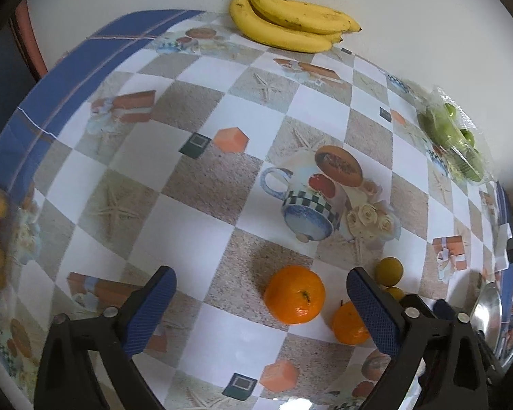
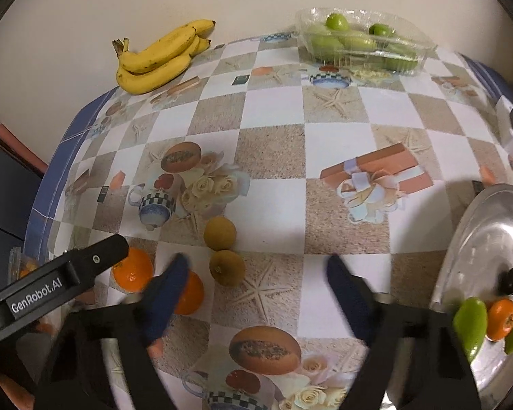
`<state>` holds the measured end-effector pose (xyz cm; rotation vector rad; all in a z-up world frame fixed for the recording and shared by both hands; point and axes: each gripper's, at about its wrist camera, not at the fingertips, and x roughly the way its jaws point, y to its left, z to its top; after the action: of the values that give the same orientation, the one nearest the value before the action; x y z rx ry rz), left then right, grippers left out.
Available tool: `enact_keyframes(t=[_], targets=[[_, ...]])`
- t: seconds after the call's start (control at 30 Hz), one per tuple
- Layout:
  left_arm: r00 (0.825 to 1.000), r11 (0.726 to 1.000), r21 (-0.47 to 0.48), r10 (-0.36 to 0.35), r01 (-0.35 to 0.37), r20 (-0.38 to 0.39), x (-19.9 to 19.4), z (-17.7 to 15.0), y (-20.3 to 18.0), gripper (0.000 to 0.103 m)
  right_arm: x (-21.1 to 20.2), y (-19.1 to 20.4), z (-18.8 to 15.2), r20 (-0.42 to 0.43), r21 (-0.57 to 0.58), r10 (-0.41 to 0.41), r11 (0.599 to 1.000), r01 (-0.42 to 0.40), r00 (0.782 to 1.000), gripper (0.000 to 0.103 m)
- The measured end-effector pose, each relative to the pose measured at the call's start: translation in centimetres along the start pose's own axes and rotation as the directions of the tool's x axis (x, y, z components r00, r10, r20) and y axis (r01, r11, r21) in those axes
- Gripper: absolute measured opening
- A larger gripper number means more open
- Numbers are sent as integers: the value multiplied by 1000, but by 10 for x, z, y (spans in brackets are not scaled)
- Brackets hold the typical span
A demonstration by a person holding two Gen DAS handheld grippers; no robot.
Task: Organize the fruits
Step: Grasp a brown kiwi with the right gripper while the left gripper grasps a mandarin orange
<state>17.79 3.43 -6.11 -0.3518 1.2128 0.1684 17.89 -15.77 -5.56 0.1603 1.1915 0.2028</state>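
Note:
My left gripper (image 1: 261,282) is open and empty above the table, with an orange (image 1: 294,294) lying between its fingers. A second orange (image 1: 349,323) sits partly behind the right finger, with two small tan fruits (image 1: 388,271) beyond it. In the right wrist view my right gripper (image 2: 256,268) is open and empty. The two oranges (image 2: 132,270) lie at its left, one partly hidden by its left finger, and the two tan fruits (image 2: 219,233) lie just ahead. The left gripper's body (image 2: 51,283) shows at the left. A banana bunch (image 1: 287,20) lies at the far edge.
A clear plastic box of green fruits (image 2: 362,41) stands at the far right by the wall. A metal plate (image 2: 478,239) at the right holds green fruits, a small orange and a dark fruit. The patterned tablecloth (image 2: 270,150) covers the table.

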Motion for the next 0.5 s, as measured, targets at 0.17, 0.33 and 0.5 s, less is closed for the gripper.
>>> enact_keyframes(t=[0.17, 0.33, 0.5], targets=[[1000, 1000, 7, -27, 27, -13, 5, -1, -6, 85, 6, 3, 1, -13, 4, 42, 999, -42, 999, 49], [998, 999, 5, -50, 50, -35, 11, -2, -8, 66, 12, 8, 2, -23, -1, 56, 998, -56, 998, 35], [996, 998, 3, -69, 69, -50, 15, -3, -8, 51, 16, 11, 3, -28, -6, 60, 998, -60, 998, 32]])
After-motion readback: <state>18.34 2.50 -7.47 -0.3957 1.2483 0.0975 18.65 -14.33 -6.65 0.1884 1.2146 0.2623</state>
